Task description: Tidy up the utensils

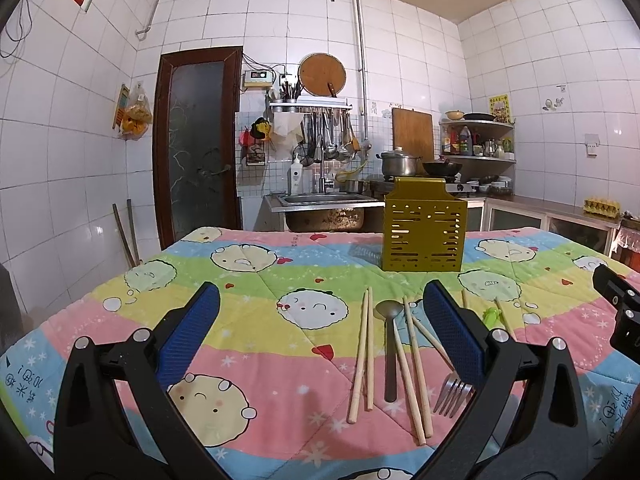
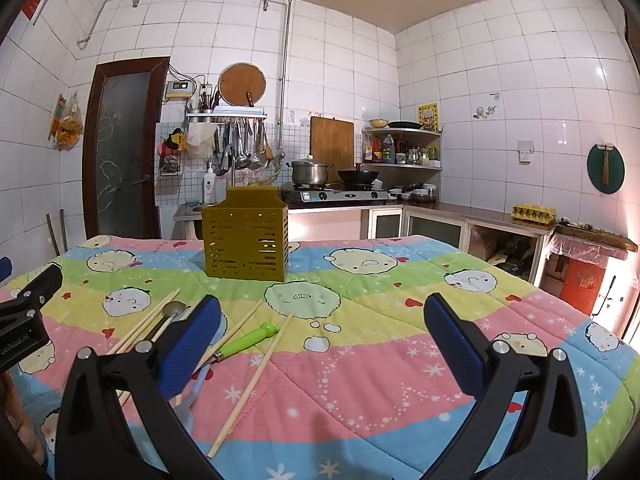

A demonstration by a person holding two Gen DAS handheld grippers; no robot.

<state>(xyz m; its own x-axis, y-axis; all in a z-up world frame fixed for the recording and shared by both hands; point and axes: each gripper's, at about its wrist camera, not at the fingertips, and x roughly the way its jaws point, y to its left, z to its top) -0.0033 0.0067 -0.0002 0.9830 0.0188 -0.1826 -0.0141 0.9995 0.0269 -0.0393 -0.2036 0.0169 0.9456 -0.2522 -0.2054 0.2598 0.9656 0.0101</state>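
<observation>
Left tongs [image 1: 320,320] spread wide, empty, above the quilt-covered surface [image 1: 256,280]. Right tongs [image 2: 322,326] likewise wide, empty. Chopsticks [image 1: 362,356], spoon [image 1: 390,344] and fork [image 1: 454,394] lie loose near the front; yellow slotted holder [image 1: 424,232] stands upright behind them.

Behind your table's quilt [image 2: 360,360] you see a door [image 1: 196,140], a sink [image 1: 320,200], hanging ladles [image 1: 332,136], a pot [image 2: 308,172] and wok [image 2: 358,177] on the stove [image 2: 336,194], and an egg carton [image 2: 534,212].
</observation>
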